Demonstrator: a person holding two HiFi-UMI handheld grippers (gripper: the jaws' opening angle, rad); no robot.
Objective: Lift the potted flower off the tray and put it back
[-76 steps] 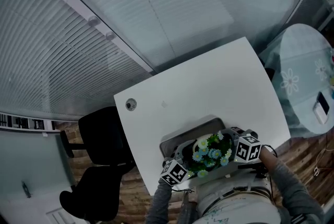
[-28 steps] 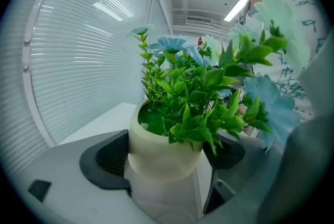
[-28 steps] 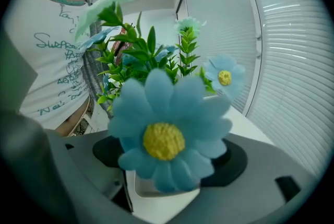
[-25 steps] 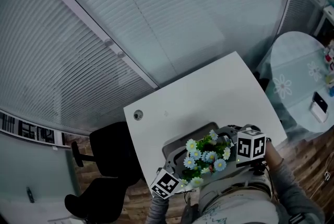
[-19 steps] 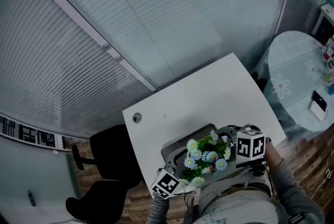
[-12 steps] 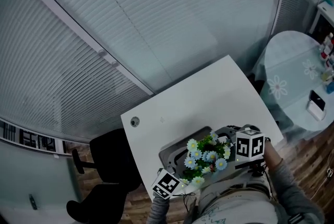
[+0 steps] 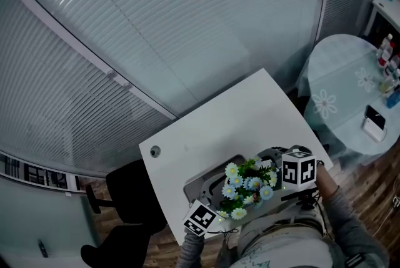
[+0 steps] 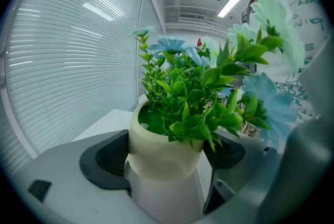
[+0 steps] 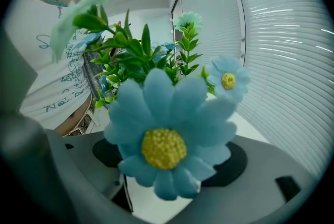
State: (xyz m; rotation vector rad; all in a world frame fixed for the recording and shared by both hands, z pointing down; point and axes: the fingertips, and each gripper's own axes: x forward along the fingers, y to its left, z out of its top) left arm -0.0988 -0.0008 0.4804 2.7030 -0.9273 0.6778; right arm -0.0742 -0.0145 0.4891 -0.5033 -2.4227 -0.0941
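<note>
Potted flower [image 7: 249,184], a round cream pot of green leaves and pale blue daisies, sits clamped between both tools over the near end of the flat grey tray [image 7: 203,182] on the white table [image 7: 212,129]. The left gripper [image 8: 164,159] presses its black pads [image 8: 102,157] against the pot's sides. The right gripper [image 9: 169,160] closes on it likewise, though a big blue bloom covers the contact.
</note>
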